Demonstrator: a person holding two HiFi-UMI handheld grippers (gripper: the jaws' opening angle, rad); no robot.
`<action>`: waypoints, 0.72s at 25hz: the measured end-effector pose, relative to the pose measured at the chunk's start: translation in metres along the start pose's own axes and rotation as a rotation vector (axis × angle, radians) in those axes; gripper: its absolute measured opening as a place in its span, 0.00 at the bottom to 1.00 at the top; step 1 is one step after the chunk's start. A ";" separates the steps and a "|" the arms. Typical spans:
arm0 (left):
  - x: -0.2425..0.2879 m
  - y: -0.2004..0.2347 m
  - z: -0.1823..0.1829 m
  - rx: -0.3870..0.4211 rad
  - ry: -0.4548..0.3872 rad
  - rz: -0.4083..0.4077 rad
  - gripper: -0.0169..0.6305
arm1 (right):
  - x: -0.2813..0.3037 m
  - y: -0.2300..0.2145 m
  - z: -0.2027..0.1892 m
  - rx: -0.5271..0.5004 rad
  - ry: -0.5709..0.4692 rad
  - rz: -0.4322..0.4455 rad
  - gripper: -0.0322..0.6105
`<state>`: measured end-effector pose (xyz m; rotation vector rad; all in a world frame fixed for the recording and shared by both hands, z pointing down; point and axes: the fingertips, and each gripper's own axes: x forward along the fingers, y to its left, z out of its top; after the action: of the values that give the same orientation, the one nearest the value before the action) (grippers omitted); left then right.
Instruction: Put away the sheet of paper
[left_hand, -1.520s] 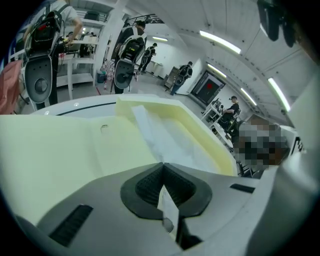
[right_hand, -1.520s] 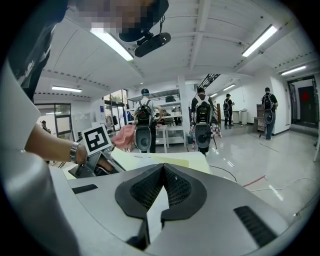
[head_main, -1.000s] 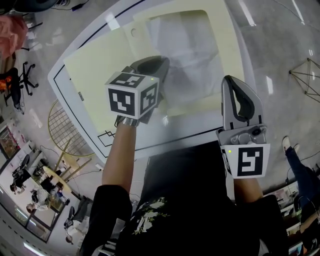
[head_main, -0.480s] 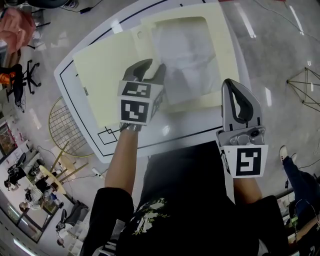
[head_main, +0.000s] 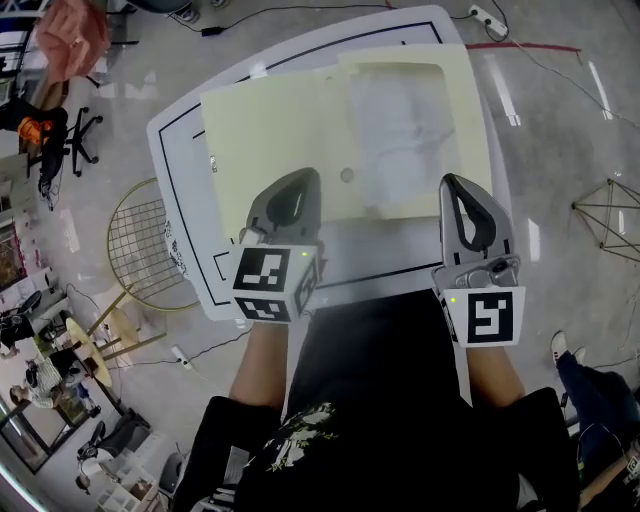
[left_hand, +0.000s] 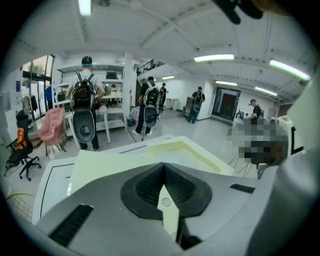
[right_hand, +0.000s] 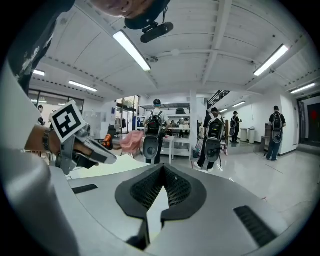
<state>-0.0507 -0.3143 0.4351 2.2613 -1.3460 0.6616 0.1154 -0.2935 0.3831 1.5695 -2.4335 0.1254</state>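
A white sheet of paper (head_main: 400, 130) lies flat inside an open pale yellow folder (head_main: 270, 140) on the white table (head_main: 185, 190). In the head view my left gripper (head_main: 306, 175) hovers at the folder's near edge, apart from the sheet. Its jaws are shut and hold nothing. My right gripper (head_main: 451, 182) stands at the folder's near right corner, also shut and empty. The left gripper view looks over the closed left gripper (left_hand: 163, 166) onto the folder (left_hand: 110, 165). In the right gripper view the right gripper (right_hand: 162, 166) points out over the room.
A gold wire basket (head_main: 140, 240) stands on the floor left of the table. A black line (head_main: 400, 272) runs round the tabletop near its edge. Office chairs (head_main: 60, 150) and several people (left_hand: 85, 115) are farther off.
My left gripper has drawn back from above the sheet to the folder's near edge. The right gripper has held its place. The head view has tilted, so more of the table shows.
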 end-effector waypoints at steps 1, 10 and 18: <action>-0.011 0.000 0.007 0.011 -0.046 0.000 0.03 | 0.000 0.006 0.004 -0.003 -0.008 0.008 0.05; -0.120 0.044 0.039 0.022 -0.378 0.185 0.03 | -0.001 0.071 0.051 -0.001 -0.111 0.039 0.05; -0.191 0.042 0.063 0.100 -0.614 0.243 0.03 | -0.020 0.111 0.091 -0.028 -0.221 0.050 0.05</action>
<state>-0.1560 -0.2373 0.2759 2.5157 -1.9257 0.0912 0.0083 -0.2479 0.2963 1.5864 -2.6296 -0.0774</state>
